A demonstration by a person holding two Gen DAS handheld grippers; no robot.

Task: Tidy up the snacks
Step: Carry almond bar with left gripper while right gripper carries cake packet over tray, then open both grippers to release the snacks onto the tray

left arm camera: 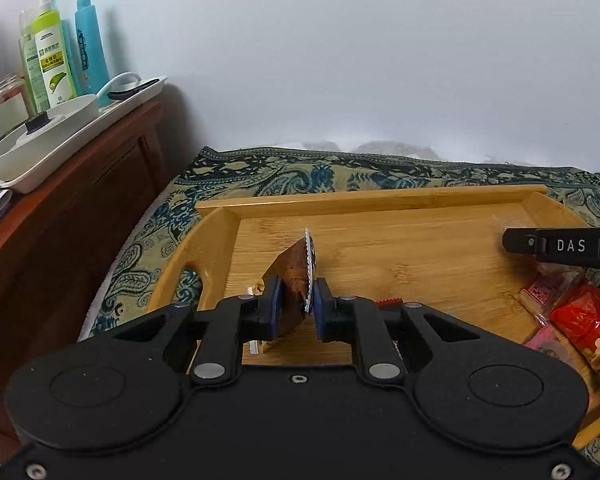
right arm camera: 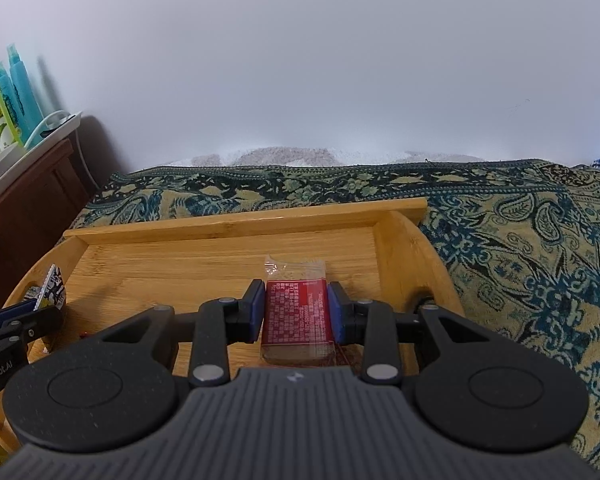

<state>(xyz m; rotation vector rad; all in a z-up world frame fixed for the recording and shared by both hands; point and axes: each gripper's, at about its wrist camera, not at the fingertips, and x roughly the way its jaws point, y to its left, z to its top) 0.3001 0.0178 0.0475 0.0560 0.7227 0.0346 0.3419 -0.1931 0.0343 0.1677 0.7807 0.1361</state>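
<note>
Left claw (left arm camera: 296, 304) pinches a brown sachet (left arm camera: 294, 276); right claw (right arm camera: 296, 312) pinches a red packet (right arm camera: 296, 316).

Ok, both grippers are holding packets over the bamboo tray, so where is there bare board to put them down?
Bare board runs along the bamboo tray's far rim, from the left handle cutout across the middle, beyond the brown foil packet in the left gripper. The near right corner is crowded with red and pink snack packets.
</note>
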